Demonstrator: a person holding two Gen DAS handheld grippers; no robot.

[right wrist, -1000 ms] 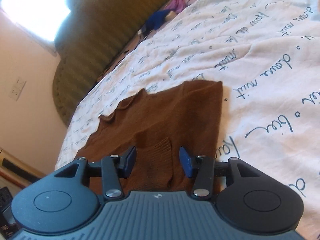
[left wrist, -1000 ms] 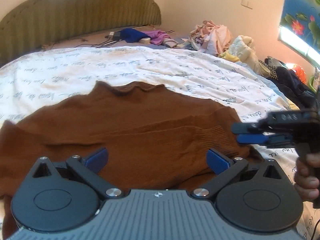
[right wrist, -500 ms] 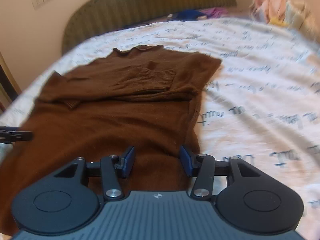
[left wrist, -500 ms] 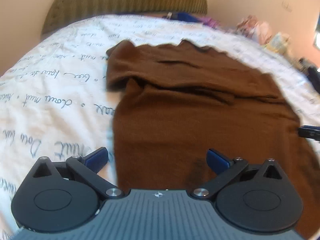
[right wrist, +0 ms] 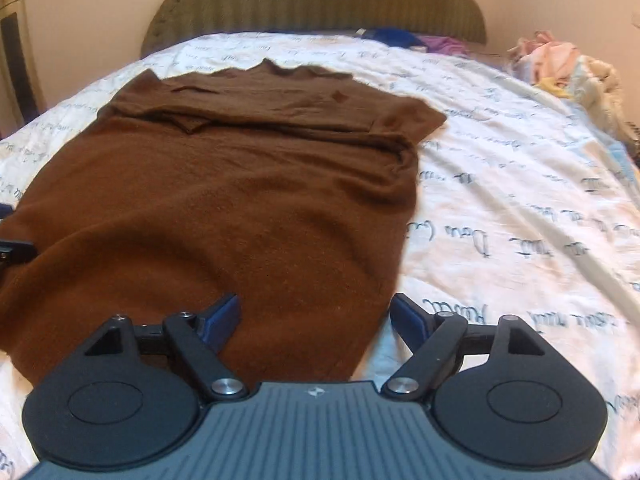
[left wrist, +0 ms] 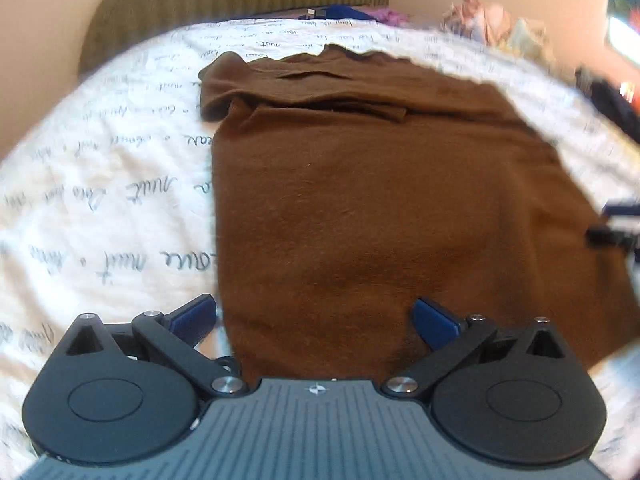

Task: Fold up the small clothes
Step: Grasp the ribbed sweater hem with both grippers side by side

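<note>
A brown knit sweater (left wrist: 372, 200) lies flat on the bed, both sleeves folded across the chest; it also shows in the right wrist view (right wrist: 224, 200). My left gripper (left wrist: 314, 320) is open over the sweater's near left hem corner, holding nothing. My right gripper (right wrist: 316, 314) is open over the near right hem corner, holding nothing. The right gripper's tip shows at the right edge of the left wrist view (left wrist: 618, 224). The left gripper's tip shows at the left edge of the right wrist view (right wrist: 14, 250).
A white bedsheet with handwriting print (right wrist: 520, 208) covers the bed. An olive headboard (right wrist: 316, 4) stands at the far end. Blue and purple garments (right wrist: 404, 38) lie near it. A pile of pale clothes (right wrist: 560, 64) sits at the far right.
Both grippers pulled back from the sleeves to the sweater's near hem and swung to face the headboard. The right gripper's jaws have opened wider.
</note>
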